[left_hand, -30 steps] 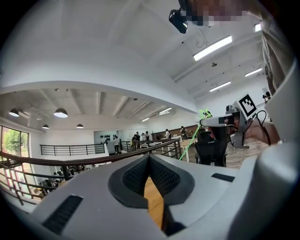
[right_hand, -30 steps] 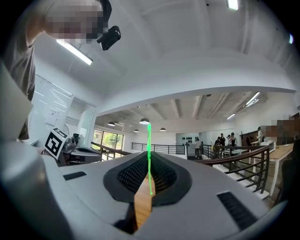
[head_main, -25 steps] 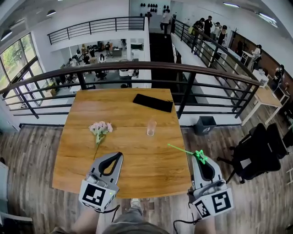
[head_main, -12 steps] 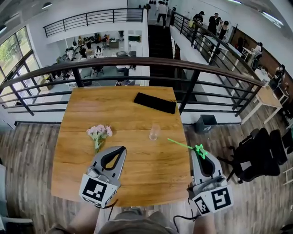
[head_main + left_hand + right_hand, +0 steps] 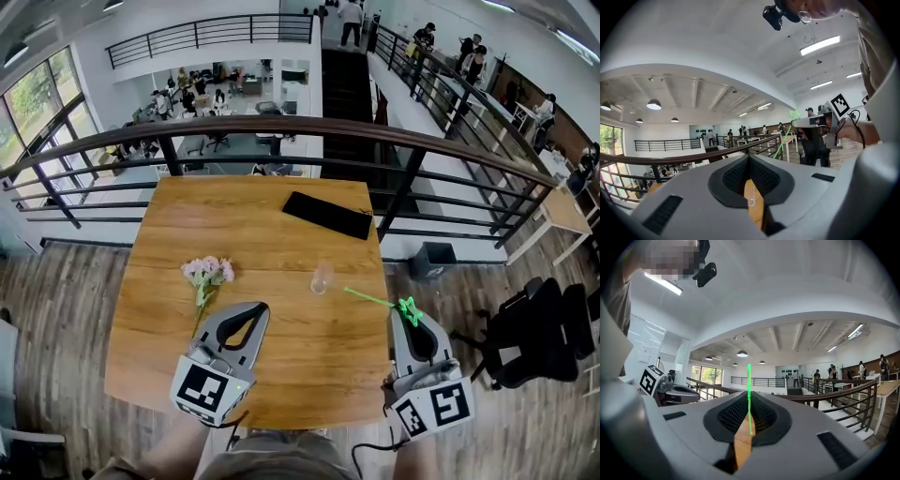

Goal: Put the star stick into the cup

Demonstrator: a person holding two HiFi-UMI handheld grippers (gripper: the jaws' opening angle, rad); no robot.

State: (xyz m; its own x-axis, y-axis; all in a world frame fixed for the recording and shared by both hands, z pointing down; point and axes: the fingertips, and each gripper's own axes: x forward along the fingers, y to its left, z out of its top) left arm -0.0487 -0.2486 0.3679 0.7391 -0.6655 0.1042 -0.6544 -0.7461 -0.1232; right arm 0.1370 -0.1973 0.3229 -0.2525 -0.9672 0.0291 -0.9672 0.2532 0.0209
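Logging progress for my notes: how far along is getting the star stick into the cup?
Done: the right tongs are shut on the star stick near its star. In hand: the stick, its far end pointing toward the cup. Remaining: the stick is outside the empty cup; it must go in.
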